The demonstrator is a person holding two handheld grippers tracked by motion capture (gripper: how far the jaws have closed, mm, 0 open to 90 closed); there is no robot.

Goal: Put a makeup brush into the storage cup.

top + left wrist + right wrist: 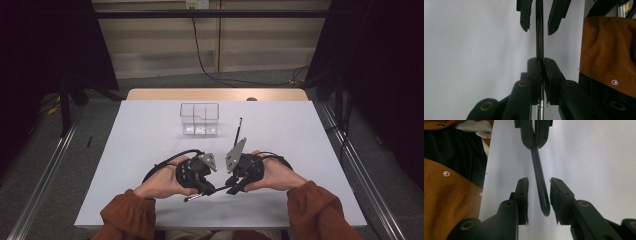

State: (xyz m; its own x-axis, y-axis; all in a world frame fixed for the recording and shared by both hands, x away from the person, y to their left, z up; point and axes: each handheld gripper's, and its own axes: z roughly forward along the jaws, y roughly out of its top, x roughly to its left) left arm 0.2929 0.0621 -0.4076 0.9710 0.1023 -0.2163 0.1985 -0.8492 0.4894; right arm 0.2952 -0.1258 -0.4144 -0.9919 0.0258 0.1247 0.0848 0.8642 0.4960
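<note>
left gripper (212, 190): low at the near middle of the table (150, 130), pointing right; in the left gripper view its jaws are pressed together on the pen (539, 37), which runs straight out from between them
left hand (160, 182): wrapped round the gripper body from the left, rust sleeve (127, 217) behind it
pen: a thin dark rod lying about level just above the table between the two grippers; silver end (192, 198) sticks out behind the left jaws, dark rounded end (546, 211) reaches in between the right jaws
right gripper (229, 190): facing the left one, tips close together; jaws spread to either side of the pen end, a gap showing on each side in the right gripper view, pads not pressing it
right hand (272, 175): holds the gripper from the right
second pen (238, 129): lies on the table beyond the right gripper, apart from both
clear box (200, 120): far middle of the table, divided into compartments, well apart from the grippers
</note>
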